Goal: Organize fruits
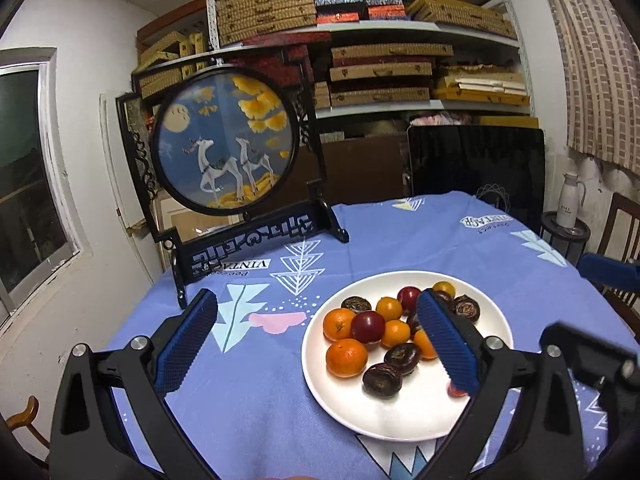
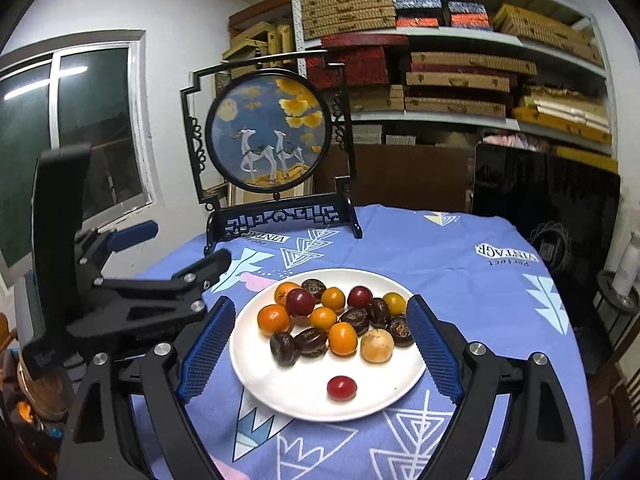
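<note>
Fruits (image 2: 320,320) sat heaped on the white plate (image 2: 400,384) near me on the blue printed tablecloth (image 2: 460,264); small, round and smooth, they looked likely to roll, so I judged a gentle pinch across the middle best. My left gripper (image 1: 320,348) and right gripper (image 2: 320,352) both stood wide, holding nothing, with stacked shelves (image 2: 460,64) far behind.

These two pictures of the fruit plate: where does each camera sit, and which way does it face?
Left wrist view: sits on the left gripper, looking forward and down at the white plate; its open jaws show, the right gripper at the edge.
Right wrist view: sits on the right gripper, facing the plate; its open jaws show, the left gripper beside it.
Shared: plate, blue tablecloth, deer screen.
</note>
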A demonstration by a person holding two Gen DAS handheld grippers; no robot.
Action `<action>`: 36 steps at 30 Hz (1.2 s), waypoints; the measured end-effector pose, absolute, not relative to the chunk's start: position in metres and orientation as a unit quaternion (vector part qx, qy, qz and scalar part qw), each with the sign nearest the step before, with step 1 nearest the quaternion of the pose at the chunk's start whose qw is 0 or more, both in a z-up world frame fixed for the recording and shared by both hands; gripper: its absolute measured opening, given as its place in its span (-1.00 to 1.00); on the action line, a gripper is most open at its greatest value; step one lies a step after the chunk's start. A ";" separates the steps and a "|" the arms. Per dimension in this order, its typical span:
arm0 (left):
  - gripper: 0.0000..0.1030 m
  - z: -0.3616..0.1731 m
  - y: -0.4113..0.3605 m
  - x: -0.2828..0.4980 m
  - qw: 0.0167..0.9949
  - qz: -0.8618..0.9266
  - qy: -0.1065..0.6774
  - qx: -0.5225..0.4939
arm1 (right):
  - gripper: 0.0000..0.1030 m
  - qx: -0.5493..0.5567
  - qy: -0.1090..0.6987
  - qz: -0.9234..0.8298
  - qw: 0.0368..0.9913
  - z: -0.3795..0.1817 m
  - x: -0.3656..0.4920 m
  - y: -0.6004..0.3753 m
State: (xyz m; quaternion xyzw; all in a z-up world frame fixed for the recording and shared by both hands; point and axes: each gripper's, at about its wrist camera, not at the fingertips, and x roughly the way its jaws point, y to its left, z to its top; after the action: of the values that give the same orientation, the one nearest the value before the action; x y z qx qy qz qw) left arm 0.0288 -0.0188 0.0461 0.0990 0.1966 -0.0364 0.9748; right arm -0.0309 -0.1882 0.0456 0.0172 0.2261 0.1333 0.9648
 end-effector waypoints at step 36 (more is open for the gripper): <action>0.90 0.049 0.003 0.006 0.978 0.000 0.199 0.069 | 0.71 -0.012 0.215 0.057 0.975 0.043 -0.040 -0.168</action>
State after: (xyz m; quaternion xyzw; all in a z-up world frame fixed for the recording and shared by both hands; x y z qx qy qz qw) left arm 0.0056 0.0028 0.0494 0.0688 0.1991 -0.0003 0.9776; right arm -0.0395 -0.1683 0.0427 -0.0115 0.2153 0.0573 0.9748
